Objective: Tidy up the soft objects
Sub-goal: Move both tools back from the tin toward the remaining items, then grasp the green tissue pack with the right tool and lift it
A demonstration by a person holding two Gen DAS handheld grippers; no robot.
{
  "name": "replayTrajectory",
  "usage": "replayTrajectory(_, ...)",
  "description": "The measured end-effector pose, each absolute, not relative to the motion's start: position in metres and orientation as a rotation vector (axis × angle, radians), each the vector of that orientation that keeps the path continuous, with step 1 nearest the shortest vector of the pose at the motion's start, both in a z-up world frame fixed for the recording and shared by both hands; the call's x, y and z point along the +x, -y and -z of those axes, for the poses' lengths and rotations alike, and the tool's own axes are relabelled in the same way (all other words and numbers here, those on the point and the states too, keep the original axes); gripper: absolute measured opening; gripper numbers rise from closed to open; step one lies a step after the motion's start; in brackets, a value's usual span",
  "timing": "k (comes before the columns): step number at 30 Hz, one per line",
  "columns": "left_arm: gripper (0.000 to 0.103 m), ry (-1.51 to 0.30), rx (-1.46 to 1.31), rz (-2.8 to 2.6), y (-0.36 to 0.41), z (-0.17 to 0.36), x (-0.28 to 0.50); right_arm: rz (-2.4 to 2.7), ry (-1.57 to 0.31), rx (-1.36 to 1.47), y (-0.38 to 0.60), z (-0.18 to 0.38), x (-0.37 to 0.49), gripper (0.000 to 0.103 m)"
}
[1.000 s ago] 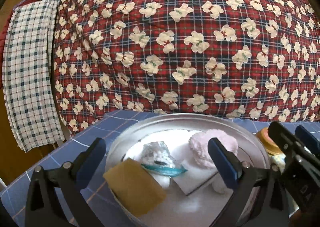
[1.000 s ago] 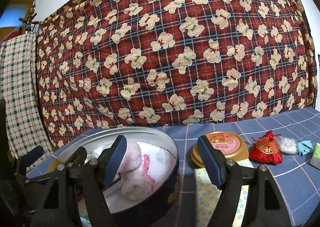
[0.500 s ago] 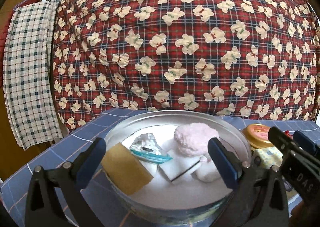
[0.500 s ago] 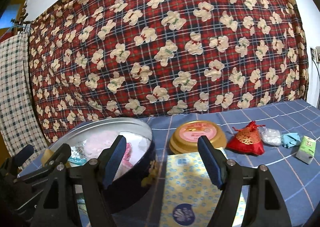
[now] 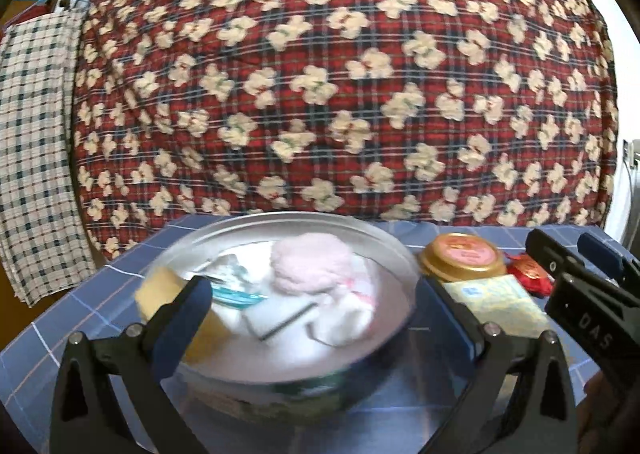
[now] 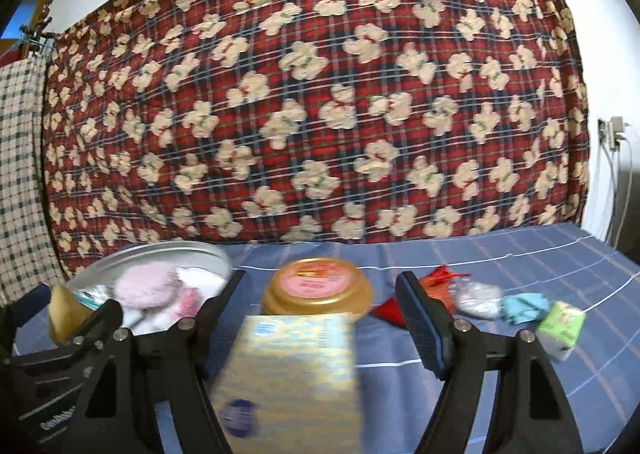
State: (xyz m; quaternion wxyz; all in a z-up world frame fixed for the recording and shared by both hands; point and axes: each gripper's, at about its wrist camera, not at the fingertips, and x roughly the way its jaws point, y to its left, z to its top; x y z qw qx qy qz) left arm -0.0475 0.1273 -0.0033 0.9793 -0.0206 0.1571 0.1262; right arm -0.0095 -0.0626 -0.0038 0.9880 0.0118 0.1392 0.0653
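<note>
A home room; a bear-print plaid quilt [image 6: 312,102] hangs behind the cloth-covered table [image 6: 520,266]; a checked towel [image 5: 32,142] hangs left.

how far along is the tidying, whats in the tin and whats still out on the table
Done: the round tin already holds the pink fluffy ball, a tan sponge and white cloths. In hand: nothing; the left gripper and right gripper are open. Left: red pouch, clear packet, blue cloth, green pack.

Pink fluffy ball [image 5: 310,266] inside tin [image 5: 384,242]

"DAS" on right gripper [image 5: 592,286]
</note>
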Motion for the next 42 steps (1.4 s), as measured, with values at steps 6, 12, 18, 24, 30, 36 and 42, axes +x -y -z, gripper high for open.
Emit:
replayTrajectory(6,0.103,-0.332,-0.033,-0.191,-0.096,0.004,-0.044,-0.071,-0.298,0.040,0.101,0.005,-0.005,0.076)
replayTrajectory(12,0.103,-0.332,0.018,-0.135,-0.062,0.002,-0.042,-0.019,-0.300,-0.016,0.132,0.005,-0.003,0.076)
replayTrajectory(18,0.103,-0.341,0.035,-0.082,-0.036,0.002,-0.040,0.025,-0.361,-0.015,0.178,0.007,0.006,0.076)
replayTrajectory(24,0.103,-0.351,0.059,-0.018,-0.001,0.002,-0.038,0.069,-0.431,0.027,0.225,0.011,0.012,0.076)
replayTrajectory(30,0.103,-0.369,0.105,0.052,0.036,0.003,-0.034,0.081,-0.505,0.049,0.266,0.017,0.020,0.076)
replayTrajectory(36,0.103,-0.410,0.126,0.113,0.067,0.005,-0.028,0.015,-0.632,0.053,0.293,0.030,0.037,0.076)
replayTrajectory(42,0.103,-0.495,0.151,0.175,0.101,0.011,-0.018,-0.099,-0.762,-0.018,0.293,0.046,0.059,0.076)
